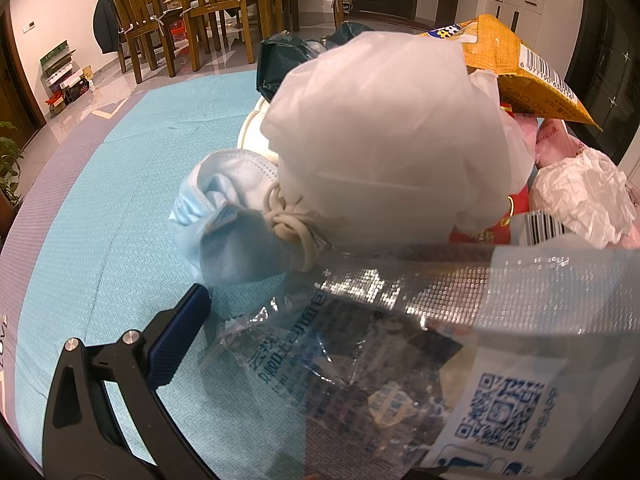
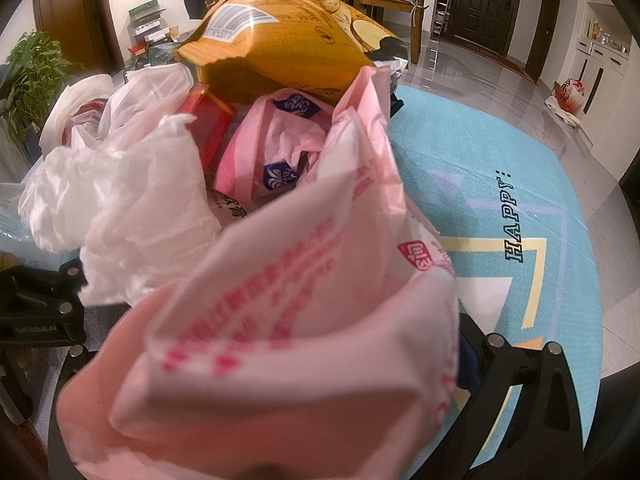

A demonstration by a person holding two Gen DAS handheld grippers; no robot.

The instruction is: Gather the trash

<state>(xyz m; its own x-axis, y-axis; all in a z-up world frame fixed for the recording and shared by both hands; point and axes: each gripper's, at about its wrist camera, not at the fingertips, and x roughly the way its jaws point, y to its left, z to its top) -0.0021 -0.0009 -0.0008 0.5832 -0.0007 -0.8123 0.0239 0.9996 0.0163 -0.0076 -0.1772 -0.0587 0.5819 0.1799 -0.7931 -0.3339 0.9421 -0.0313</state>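
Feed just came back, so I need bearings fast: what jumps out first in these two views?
A heaped trash pile fills both views, topped by an orange chip bag. In the right wrist view a pink printed plastic bag bulges right at the right tool, hiding its tips. In the left view a clear wrapper covers the left tool, with a crumpled blue face mask beyond.
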